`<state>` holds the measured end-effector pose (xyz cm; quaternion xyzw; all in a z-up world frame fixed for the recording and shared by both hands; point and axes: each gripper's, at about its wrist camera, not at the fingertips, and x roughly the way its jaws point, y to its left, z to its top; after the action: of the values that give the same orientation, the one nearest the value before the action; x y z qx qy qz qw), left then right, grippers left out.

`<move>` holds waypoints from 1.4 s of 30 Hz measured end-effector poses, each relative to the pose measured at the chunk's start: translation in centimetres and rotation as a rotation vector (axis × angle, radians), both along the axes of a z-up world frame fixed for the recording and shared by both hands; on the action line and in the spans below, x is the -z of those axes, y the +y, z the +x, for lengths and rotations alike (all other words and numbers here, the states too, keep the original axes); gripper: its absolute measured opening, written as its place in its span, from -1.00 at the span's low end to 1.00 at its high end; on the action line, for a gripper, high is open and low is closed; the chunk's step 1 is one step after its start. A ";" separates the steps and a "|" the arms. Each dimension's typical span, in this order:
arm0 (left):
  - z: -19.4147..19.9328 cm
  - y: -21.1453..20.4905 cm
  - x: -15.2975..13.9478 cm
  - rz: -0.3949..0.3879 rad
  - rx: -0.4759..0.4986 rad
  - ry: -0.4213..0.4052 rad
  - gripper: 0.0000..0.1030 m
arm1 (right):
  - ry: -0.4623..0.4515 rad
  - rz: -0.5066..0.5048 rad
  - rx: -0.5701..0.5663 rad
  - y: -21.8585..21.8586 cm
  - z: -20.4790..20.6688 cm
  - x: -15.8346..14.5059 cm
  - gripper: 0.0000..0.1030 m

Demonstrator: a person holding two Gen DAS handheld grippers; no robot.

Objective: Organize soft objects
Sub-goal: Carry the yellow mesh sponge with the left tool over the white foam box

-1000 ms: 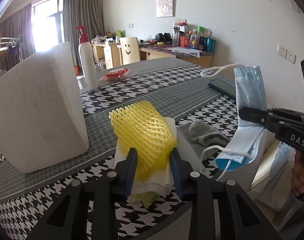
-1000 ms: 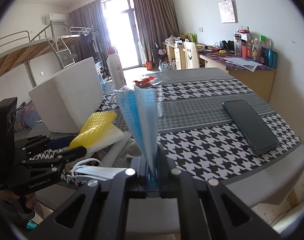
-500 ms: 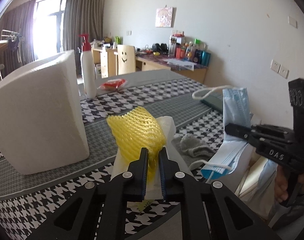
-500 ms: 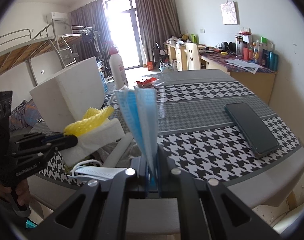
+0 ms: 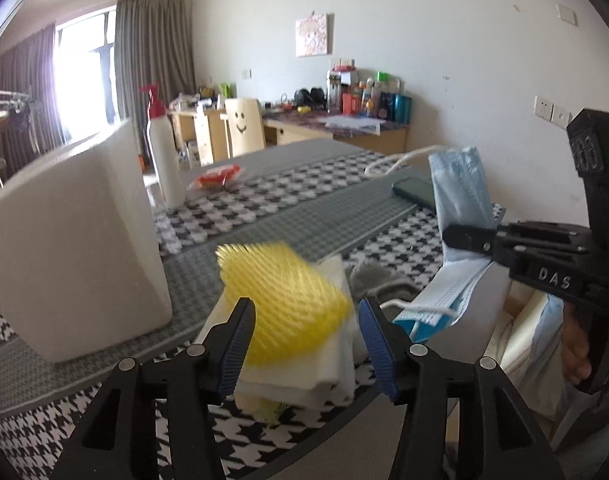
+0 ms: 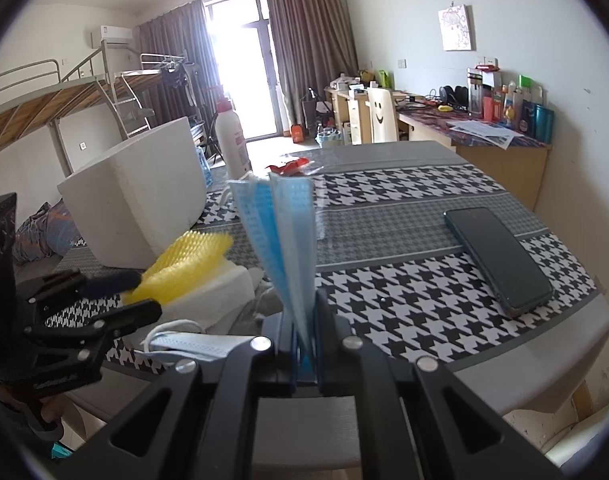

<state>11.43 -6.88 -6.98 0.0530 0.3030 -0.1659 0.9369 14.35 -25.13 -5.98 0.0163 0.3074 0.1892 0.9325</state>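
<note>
Just in front of the big white foam block (image 5: 70,248), near my edge of the houndstooth tablecloth (image 6: 400,280), I am letting my left gripper (image 5: 306,334) spread its jaws; they are opening at this moment, and the blue pads are standing clear on either side of the yellow foam net sleeve (image 5: 284,296), which is sitting between them without either pad pressing on it. The sleeve is blurred in the left wrist view and is lying on top of a stack of folded white foam sheets (image 5: 304,364), to the right of the foam block and close to it. A grey cloth (image 5: 368,278) is lying crumpled on the far right side of that stack. With my right gripper (image 6: 304,354) I am pinching a folded blue face mask (image 6: 284,240) tight between closed jaws, so that it is standing upright above the fingers, farther from the foam block than the sleeve is. A second blue mask (image 6: 196,344) with white ear loops is lying flat at the table edge, between my two grippers. A white pump bottle with a red top (image 5: 164,152) is standing behind the foam block, a red packet (image 5: 216,176) is lying near the bottle, and a dark phone (image 6: 498,256) is lying flat well to the right of the block.
</note>
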 end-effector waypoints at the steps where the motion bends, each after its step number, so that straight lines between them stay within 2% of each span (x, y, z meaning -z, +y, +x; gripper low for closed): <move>1: 0.2 -0.1 -0.1 -0.004 0.002 0.001 0.08 | 0.000 0.002 0.002 -0.1 0.0 0.0 -0.82; 5: 1.5 -0.6 -0.2 -0.020 -0.003 0.023 0.08 | 0.000 0.008 0.008 -0.5 0.1 0.0 -0.82; 10: 2.8 -1.1 0.9 0.035 -0.021 0.064 0.07 | 0.007 0.015 0.024 -1.3 0.3 0.3 -0.82; 13: 3.0 -0.6 1.3 0.024 -0.029 0.086 -0.11 | 0.014 0.018 0.027 -1.5 0.5 0.5 -0.82; 17: 2.9 0.9 1.5 -0.037 -0.051 0.105 -0.25 | 0.022 0.019 0.021 -1.4 0.6 0.8 -0.82; 20: 2.8 1.1 2.0 -0.028 -0.056 0.116 -0.36 | 0.022 0.020 0.013 -1.2 0.7 0.8 -0.82; 24: 2.6 1.1 2.0 -0.018 -0.052 0.115 -0.72 | 0.022 0.020 0.005 -0.9 0.7 0.8 -0.82; 25: 2.8 1.2 2.0 -0.016 -0.055 0.119 -0.75 | 0.023 0.019 0.005 -0.9 0.7 0.8 -0.82; 28: 2.7 1.6 1.7 -0.037 -0.054 0.115 -0.80 | 0.018 0.017 0.002 -0.7 0.5 0.6 -0.82; 42: 0.9 3.2 -2.8 -0.088 -0.061 -0.004 -0.80 | -0.030 0.021 -0.022 0.6 0.8 -1.7 -0.82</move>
<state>12.34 -3.64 -4.14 0.0030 0.2951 -0.1505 0.9435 15.19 -24.54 -4.27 0.0198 0.2914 0.2031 0.9346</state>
